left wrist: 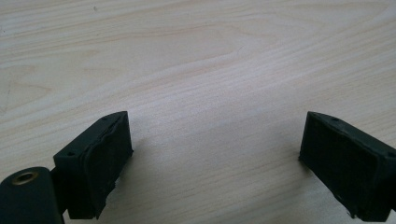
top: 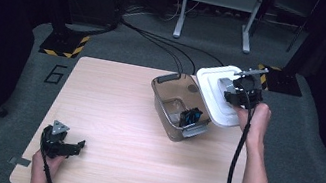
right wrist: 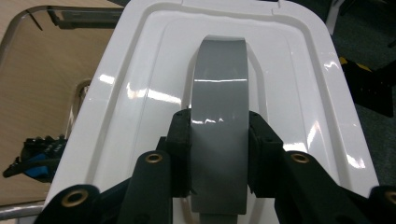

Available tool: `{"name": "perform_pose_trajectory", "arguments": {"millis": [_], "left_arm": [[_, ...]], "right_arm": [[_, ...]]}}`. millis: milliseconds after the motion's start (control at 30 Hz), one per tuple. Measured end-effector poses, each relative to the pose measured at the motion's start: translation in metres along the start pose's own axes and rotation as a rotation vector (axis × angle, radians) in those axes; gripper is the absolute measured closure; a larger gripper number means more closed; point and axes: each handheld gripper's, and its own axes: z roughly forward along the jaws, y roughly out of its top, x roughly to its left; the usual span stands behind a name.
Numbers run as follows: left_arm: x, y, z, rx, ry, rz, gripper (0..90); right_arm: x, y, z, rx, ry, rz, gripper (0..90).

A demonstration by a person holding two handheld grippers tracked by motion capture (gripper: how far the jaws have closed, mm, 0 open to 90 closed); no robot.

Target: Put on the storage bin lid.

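A pale wood-grain table (top: pixel 121 114) stands on grey carpet (top: pixel 313 148), and on its far right part sits a clear smoky plastic bin (top: pixel 169 104) with grey latch handles. Down at the near left corner, the left gripper (top: pixel 71 148) rests on the tabletop, jaws spread wide over bare wood.

Quick count: two hand-held grippers, left (top: pixel 76 147) and right (right wrist: pixel 219 154). One clear bin (top: pixel 165 103) just left of the right one, one white lid (top: pixel 211 92) clamped in it, one black-and-blue gadget (top: pixel 190 116) inside the bin, one tabletop (top: pixel 111 113).
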Motion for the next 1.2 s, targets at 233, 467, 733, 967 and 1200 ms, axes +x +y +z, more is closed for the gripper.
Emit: {"name": "perform_pose_trajectory", "arguments": {"millis": [233, 467, 733, 967, 1200], "left_arm": [[0.000, 0.000, 0.000, 0.000, 0.000, 0.000, 8.9], [0.000, 0.000, 0.000, -0.002, 0.001, 0.001, 8.9], [0.000, 0.000, 0.000, -0.002, 0.002, 0.001, 8.9], [0.000, 0.000, 0.000, -0.002, 0.002, 0.001, 8.9], [0.000, 0.000, 0.000, -0.005, 0.001, 0.001, 8.9]], "right_arm": [[0.012, 0.009, 0.002, 0.002, 0.029, -0.035, 66.7], [0.027, 0.020, 0.006, 0.008, 0.058, -0.055, 66.7], [0.044, 0.030, 0.014, 0.018, 0.086, -0.076, 66.6], [0.057, 0.036, 0.024, 0.042, 0.106, -0.088, 66.6], [0.070, 0.040, 0.035, 0.070, 0.140, -0.104, 66.5]]}}
